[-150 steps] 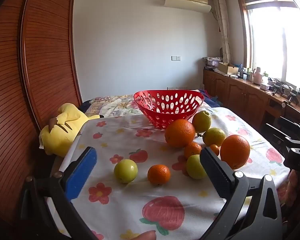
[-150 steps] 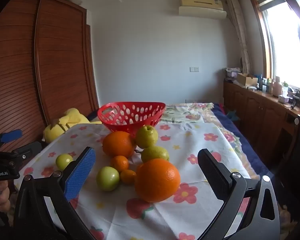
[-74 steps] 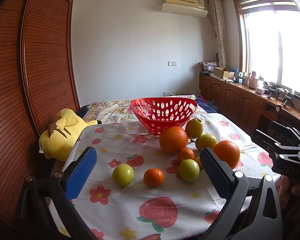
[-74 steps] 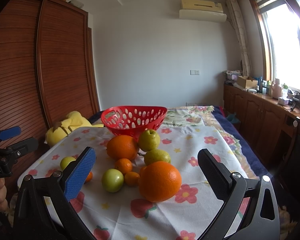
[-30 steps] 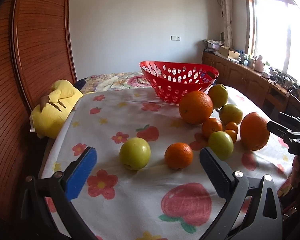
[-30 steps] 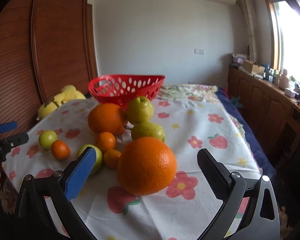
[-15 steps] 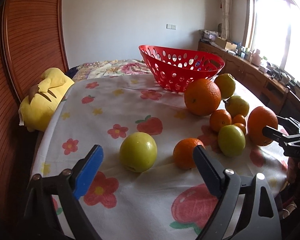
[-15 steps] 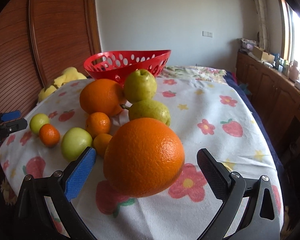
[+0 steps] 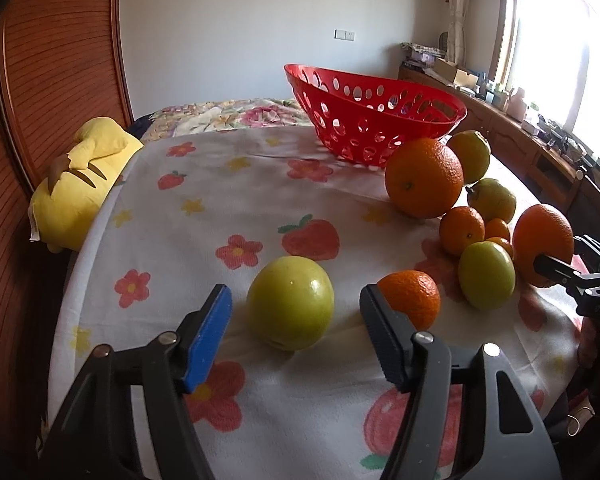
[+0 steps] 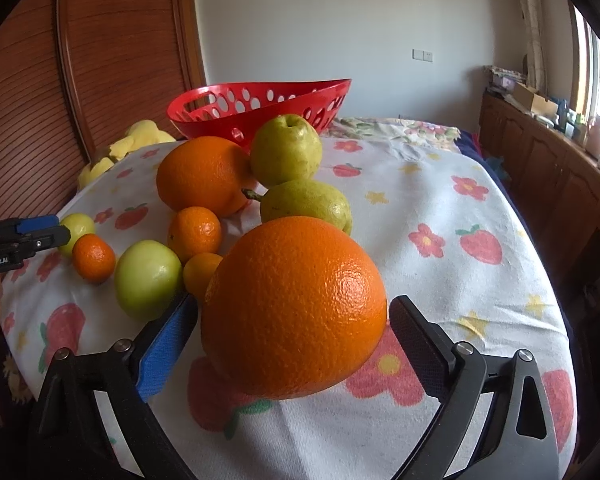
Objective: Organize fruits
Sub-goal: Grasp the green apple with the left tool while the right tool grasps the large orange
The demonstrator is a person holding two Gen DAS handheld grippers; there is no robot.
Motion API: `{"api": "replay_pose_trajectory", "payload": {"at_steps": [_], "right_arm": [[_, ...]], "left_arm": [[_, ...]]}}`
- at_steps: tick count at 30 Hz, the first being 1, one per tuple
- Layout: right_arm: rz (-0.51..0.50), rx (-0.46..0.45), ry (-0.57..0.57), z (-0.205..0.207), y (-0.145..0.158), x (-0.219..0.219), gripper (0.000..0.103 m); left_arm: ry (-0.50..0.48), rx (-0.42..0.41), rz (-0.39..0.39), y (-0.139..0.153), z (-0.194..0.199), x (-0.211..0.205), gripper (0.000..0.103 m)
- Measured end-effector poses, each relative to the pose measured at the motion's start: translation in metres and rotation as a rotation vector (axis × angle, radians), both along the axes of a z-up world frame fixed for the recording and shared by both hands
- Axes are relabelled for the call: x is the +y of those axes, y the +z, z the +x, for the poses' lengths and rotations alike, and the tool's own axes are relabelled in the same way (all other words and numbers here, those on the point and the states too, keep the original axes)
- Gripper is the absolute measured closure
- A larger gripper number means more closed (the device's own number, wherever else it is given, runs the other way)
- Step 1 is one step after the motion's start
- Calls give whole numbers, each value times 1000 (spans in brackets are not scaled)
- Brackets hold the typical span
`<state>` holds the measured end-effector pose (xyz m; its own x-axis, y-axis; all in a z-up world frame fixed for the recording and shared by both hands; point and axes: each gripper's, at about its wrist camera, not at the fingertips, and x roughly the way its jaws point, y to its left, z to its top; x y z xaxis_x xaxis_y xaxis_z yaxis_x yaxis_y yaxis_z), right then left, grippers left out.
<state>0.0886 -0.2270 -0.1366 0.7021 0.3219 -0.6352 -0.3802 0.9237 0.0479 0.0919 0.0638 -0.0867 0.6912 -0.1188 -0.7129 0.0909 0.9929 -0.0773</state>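
The left gripper (image 9: 296, 328) has its fingers spread wide on both sides of a round green apple (image 9: 290, 303), not touching it, and a small orange mandarin (image 9: 414, 297) sits just beside its right finger. The right gripper (image 10: 294, 336) has its fingers around a big round orange (image 10: 294, 312), very close to its sides. Both fruits rest on the white flowery tablecloth (image 10: 440, 208), and the red plastic basket with holes (image 9: 374, 118) stands at the back.

Flowered tablecloth (image 9: 228, 200) bears red basket (image 9: 364, 120) and loose fruit (image 9: 290, 306)
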Motion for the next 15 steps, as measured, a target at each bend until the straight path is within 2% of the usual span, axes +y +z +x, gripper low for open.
{"api": "replay_pose_trajectory", "payload": {"at_steps": [5,9,11,15], "right_arm": [[1,6,0,2,-1,0,8],[-3,1,3,1,-2,1,13],[1,3,2,1,-2,0,15],[-2,2,6,0,-2,2,15]], "left_arm": [[-9,30,-2,-4,9,0,45],[-12,52,13,-8,13,-1,47],[-9,54,23,-10,13,-1,53],[-10,43,16,-10,11,2,54]]}}
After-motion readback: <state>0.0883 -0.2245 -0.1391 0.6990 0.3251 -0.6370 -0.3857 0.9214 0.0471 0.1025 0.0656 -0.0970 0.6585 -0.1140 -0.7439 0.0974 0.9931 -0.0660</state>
